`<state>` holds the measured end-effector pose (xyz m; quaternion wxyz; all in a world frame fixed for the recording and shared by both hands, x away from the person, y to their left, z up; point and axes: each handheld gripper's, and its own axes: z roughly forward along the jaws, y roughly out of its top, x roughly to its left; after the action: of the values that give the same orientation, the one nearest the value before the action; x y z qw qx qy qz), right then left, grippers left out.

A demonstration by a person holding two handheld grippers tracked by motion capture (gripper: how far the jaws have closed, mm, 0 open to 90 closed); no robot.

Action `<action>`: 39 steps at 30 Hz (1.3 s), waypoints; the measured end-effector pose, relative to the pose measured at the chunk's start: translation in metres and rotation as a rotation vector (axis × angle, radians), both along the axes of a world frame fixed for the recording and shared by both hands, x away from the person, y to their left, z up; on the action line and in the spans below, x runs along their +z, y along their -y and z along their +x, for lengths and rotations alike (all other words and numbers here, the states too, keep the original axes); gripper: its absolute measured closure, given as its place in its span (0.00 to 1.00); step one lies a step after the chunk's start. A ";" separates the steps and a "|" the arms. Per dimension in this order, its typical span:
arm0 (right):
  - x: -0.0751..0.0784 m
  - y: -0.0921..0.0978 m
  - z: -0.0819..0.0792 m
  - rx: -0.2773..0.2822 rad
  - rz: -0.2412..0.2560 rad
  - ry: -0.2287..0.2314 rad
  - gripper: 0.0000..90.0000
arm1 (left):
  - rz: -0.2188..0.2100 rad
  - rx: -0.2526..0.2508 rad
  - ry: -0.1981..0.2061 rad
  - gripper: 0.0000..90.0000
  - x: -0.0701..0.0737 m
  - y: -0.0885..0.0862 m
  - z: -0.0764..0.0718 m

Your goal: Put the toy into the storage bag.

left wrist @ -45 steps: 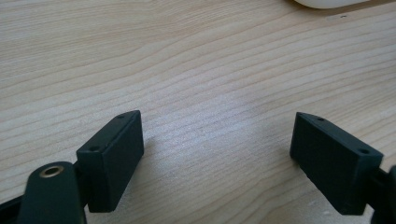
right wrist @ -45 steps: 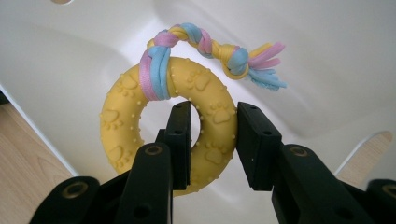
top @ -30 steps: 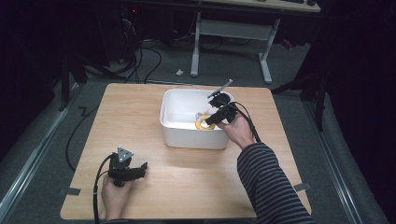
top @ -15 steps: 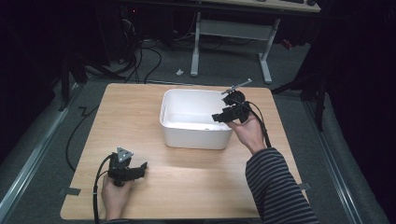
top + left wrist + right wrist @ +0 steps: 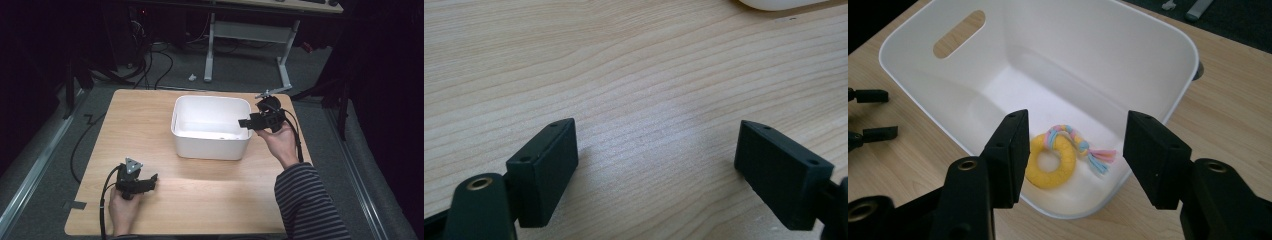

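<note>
Withdrawn from the tub (image 5: 210,150), right tongs (image 5: 1073,150) released; left tongs (image 5: 659,155) released on desk (image 5: 210,200); ring toy (image 5: 1050,162) soft, light, best pinched across its band.

The high view is taken from above the person's side, facing forward and down over the whole counter (image 5: 200,200). The left gripper view is set close above bare wood. The right gripper view is aimed down into the white bin (image 5: 1168,45), shared with the high view.
</note>
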<state>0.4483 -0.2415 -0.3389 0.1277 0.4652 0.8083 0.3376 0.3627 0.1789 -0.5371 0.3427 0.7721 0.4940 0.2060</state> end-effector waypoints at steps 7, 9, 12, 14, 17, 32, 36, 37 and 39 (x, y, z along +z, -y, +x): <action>0.003 0.020 -0.011 -0.041 0.019 0.036 0.51 | -0.019 0.004 -0.001 0.20 0.000 -0.002 0.000; 0.004 0.025 -0.014 -0.049 0.020 0.043 0.51 | -0.016 0.004 0.000 0.20 0.000 -0.002 0.000; 0.007 0.032 -0.020 -0.052 0.017 0.055 0.51 | -0.017 0.004 0.000 0.20 0.000 -0.002 0.000; 0.007 0.039 -0.024 -0.060 0.016 0.061 0.51 | -0.009 0.002 0.001 0.20 0.000 -0.001 0.000; 0.007 0.047 -0.028 -0.074 0.003 0.059 0.51 | 0.007 -0.008 0.000 0.18 0.000 0.001 0.000; 0.014 0.072 -0.059 -0.091 -0.005 0.104 0.51 | 0.004 -0.009 0.000 0.18 0.000 0.001 0.000; 0.012 0.078 -0.066 -0.094 -0.002 0.112 0.51 | 0.004 -0.009 0.000 0.18 0.000 0.001 0.000; 0.012 0.080 -0.068 -0.099 -0.001 0.110 0.51 | 0.004 -0.009 0.000 0.18 0.000 0.001 0.000; 0.011 0.081 -0.069 -0.099 0.002 0.108 0.51 | 0.004 -0.009 0.000 0.18 0.000 0.001 0.000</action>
<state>0.3789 -0.3229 -0.3282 0.1869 0.4859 0.7759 0.3563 0.3625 0.1781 -0.5374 0.3421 0.7748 0.4903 0.2053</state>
